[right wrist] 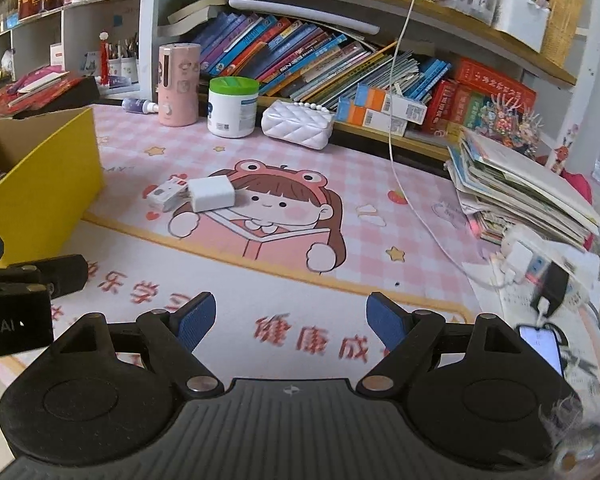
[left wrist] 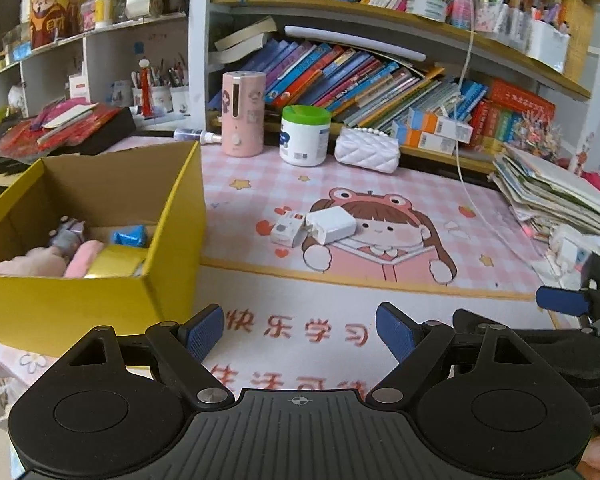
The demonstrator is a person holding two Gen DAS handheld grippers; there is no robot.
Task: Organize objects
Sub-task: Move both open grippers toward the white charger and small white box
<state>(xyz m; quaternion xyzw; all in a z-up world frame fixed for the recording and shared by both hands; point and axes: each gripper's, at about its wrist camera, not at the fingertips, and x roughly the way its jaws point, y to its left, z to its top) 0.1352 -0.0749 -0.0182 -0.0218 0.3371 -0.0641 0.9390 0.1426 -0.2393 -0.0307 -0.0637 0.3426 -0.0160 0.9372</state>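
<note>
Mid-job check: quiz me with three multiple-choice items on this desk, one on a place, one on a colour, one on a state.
1. Where does the white charger block lie?
A. inside the yellow box
B. on the pink desk mat, touching a small white carton
C. on the bookshelf

2. What colour is the lid of the white tub?
A. green
B. red
C. black

3. How do the left gripper and right gripper stand?
A. both open, nothing between the pads
B. left shut on the charger
C. both shut

Key: 1 B, the charger rests on the pink desk mat against the small white carton, outside the yellow box. 2 A, a green lid caps the tub. 3 A, only mat shows between each pair of blue pads.
</note>
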